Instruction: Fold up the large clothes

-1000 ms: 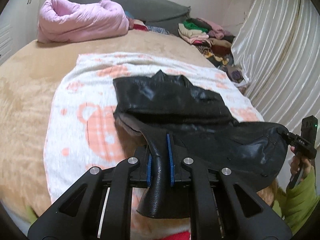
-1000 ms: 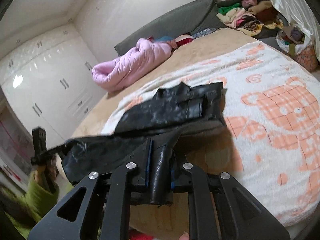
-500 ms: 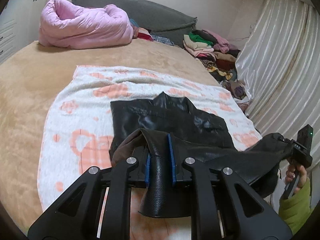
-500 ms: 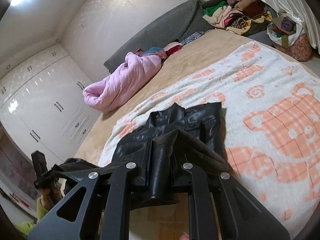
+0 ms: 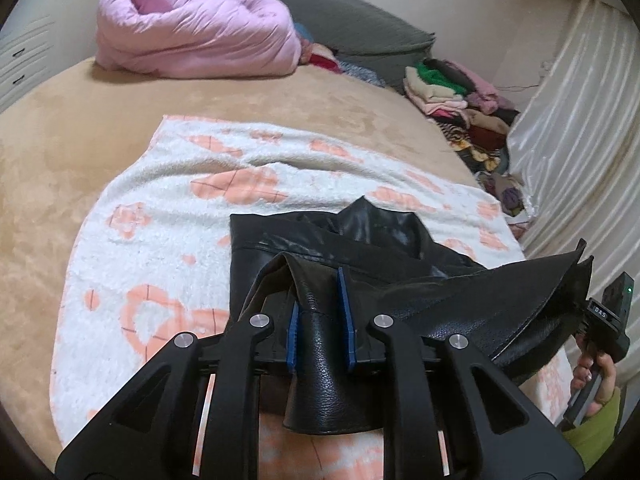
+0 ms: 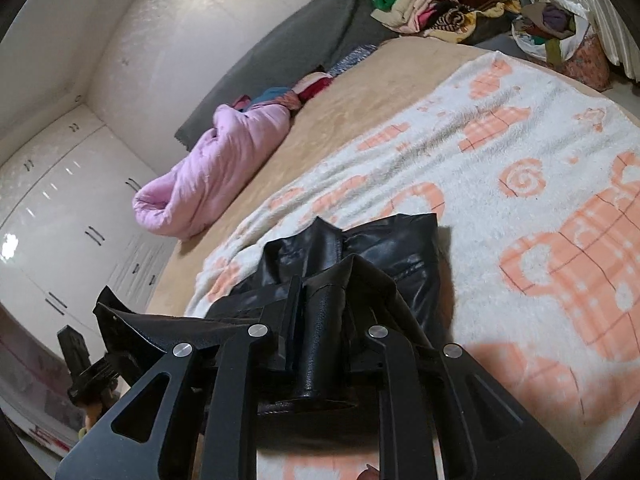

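Black leather is pinched in both grippers, left gripper [image 5: 320, 312] and right gripper [image 6: 320, 320], whose jaws are starting to ease apart. Between them the leather jacket [image 5: 360, 240] hem spans crosswise above its folded body on the bear-print blanket [image 5: 160, 208].

**Jacket on the blanket, bedding behind**

A black leather jacket [image 5: 360, 240] lies on a white fleece blanket with orange bear prints [image 5: 160, 208], spread over a tan plush bed [image 5: 60, 128]. Behind, a rolled pink quilt [image 5: 192, 36] rests before a grey headboard cushion [image 5: 360, 36].
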A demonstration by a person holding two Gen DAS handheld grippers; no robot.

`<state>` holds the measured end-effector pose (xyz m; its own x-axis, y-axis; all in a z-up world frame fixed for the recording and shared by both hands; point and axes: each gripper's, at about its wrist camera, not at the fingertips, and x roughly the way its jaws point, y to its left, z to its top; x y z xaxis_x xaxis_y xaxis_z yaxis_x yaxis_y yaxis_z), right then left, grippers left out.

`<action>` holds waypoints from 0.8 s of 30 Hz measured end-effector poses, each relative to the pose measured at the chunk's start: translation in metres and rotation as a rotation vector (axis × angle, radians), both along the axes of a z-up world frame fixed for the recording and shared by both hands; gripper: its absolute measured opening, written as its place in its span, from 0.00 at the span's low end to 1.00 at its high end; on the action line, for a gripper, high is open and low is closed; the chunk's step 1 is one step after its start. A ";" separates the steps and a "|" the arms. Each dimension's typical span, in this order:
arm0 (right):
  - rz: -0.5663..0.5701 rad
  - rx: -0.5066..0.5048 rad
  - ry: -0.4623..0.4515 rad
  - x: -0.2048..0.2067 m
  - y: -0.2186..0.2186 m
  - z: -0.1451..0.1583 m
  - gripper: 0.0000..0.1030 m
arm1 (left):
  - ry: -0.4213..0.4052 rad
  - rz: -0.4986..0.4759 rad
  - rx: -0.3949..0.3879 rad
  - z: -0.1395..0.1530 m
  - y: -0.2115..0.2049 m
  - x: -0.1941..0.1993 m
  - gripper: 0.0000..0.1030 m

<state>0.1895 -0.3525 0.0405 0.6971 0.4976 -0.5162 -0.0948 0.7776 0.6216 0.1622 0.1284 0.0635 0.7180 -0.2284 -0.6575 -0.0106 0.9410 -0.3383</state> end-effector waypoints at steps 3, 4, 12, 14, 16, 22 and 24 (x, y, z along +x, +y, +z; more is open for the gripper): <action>-0.015 -0.039 0.022 0.016 0.004 -0.009 0.16 | 0.037 0.024 0.004 -0.009 0.002 0.012 0.12; -0.015 -0.043 0.027 0.022 0.005 -0.012 0.17 | 0.052 0.034 0.005 -0.014 0.004 0.017 0.13; -0.031 -0.025 0.101 0.056 0.005 -0.051 0.21 | 0.115 0.053 0.055 -0.043 0.002 0.047 0.16; -0.026 -0.016 0.104 0.059 0.004 -0.060 0.23 | 0.126 0.059 0.050 -0.049 0.002 0.051 0.16; -0.025 -0.005 0.106 0.063 0.002 -0.063 0.24 | 0.130 0.065 0.049 -0.053 0.003 0.055 0.17; -0.041 0.064 0.084 0.068 -0.008 -0.069 0.60 | 0.130 0.064 0.058 -0.059 -0.001 0.063 0.28; -0.073 0.017 0.043 0.063 -0.015 -0.064 0.73 | 0.118 0.071 0.044 -0.060 -0.002 0.065 0.31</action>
